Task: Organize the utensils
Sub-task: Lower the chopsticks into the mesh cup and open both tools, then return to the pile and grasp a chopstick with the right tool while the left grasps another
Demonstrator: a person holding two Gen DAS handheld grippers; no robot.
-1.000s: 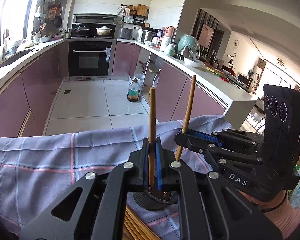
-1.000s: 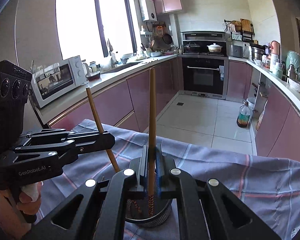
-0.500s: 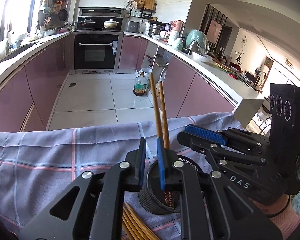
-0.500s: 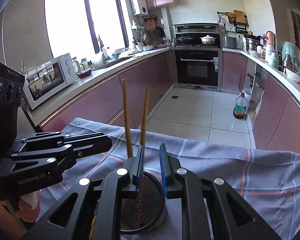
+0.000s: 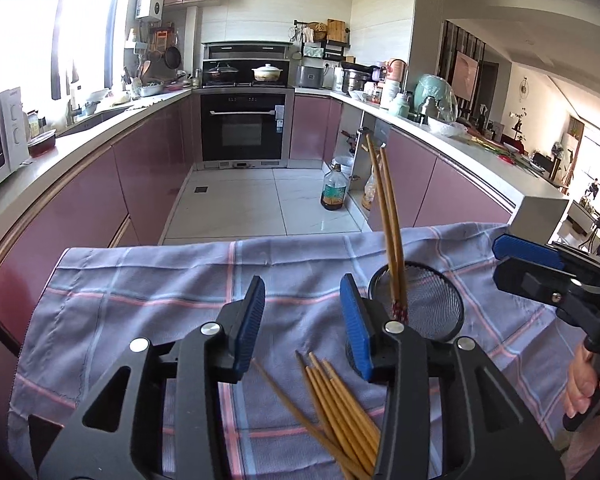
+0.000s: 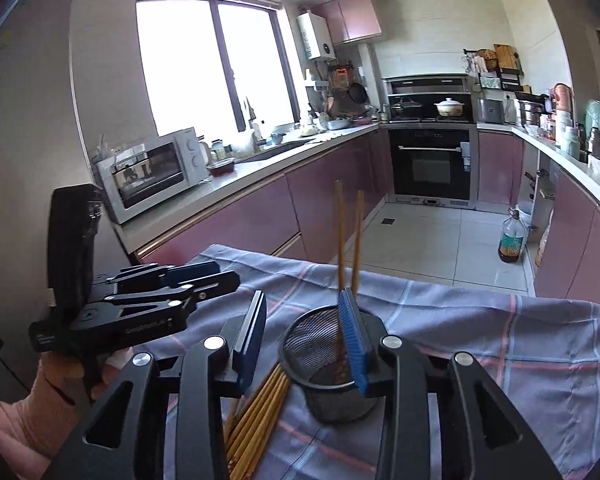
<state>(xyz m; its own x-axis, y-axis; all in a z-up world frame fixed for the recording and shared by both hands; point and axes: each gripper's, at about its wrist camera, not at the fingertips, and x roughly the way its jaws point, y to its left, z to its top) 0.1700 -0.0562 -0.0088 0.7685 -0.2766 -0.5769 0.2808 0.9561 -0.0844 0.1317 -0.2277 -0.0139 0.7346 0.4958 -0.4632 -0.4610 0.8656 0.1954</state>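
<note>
A black mesh holder (image 5: 432, 304) (image 6: 324, 360) stands on the checked cloth. Two chopsticks (image 5: 388, 220) (image 6: 348, 240) lean upright inside it. Several loose chopsticks (image 5: 340, 408) (image 6: 256, 412) lie on the cloth just in front of the holder. My left gripper (image 5: 304, 320) hangs above the cloth to the holder's left, its jaws opening with nothing between them. My right gripper (image 6: 302, 336) sits just behind the holder, its jaws also opening, and they hold nothing. Each gripper shows in the other's view: the right gripper (image 5: 504, 262) at the right edge, the left gripper (image 6: 224, 274) at the left.
The blue-and-pink checked cloth (image 5: 140, 312) covers the table, whose far edge drops to the tiled kitchen floor. An oil bottle (image 5: 334, 194) stands on the floor. Pink cabinets and counters line both sides, with a microwave (image 6: 156, 172) on the left one. A hand (image 6: 40, 400) grips the left tool.
Each gripper was shut on one upright chopstick over the holder. Both let go, the two chopsticks now stand in the holder, and both grippers have drawn back with jaws spread.
</note>
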